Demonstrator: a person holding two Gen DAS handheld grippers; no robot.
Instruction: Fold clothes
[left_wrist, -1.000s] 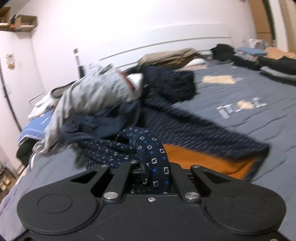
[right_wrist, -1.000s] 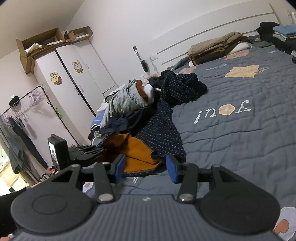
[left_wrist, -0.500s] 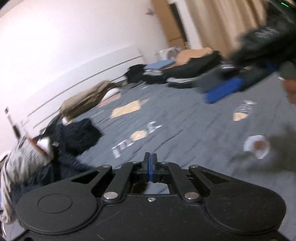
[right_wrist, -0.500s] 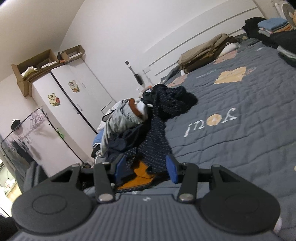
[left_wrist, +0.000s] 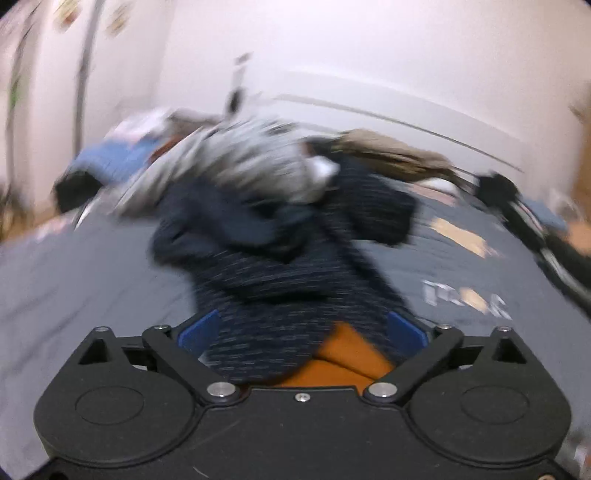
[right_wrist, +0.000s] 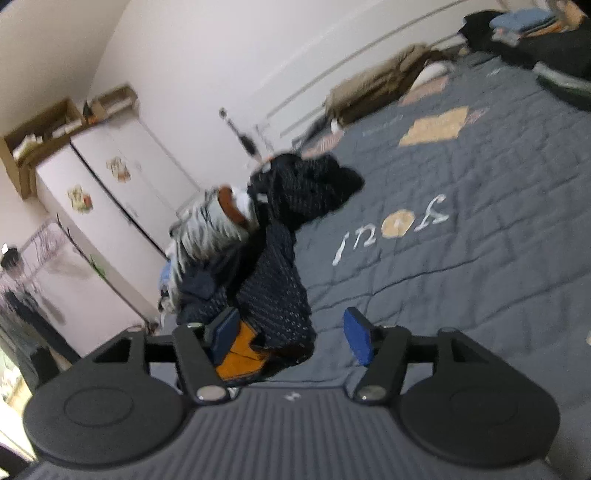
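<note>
Your left gripper (left_wrist: 303, 332) has just sprung its jaws wide and your right gripper (right_wrist: 291, 332) has widened too; neither clamps the navy patterned garment (left_wrist: 295, 295) between them, released on the near grey quilt (right_wrist: 461, 277). Regrasp before folding. Beyond: the clothes pile (right_wrist: 221, 229), then the far-left wardrobe (right_wrist: 110, 206).
</note>
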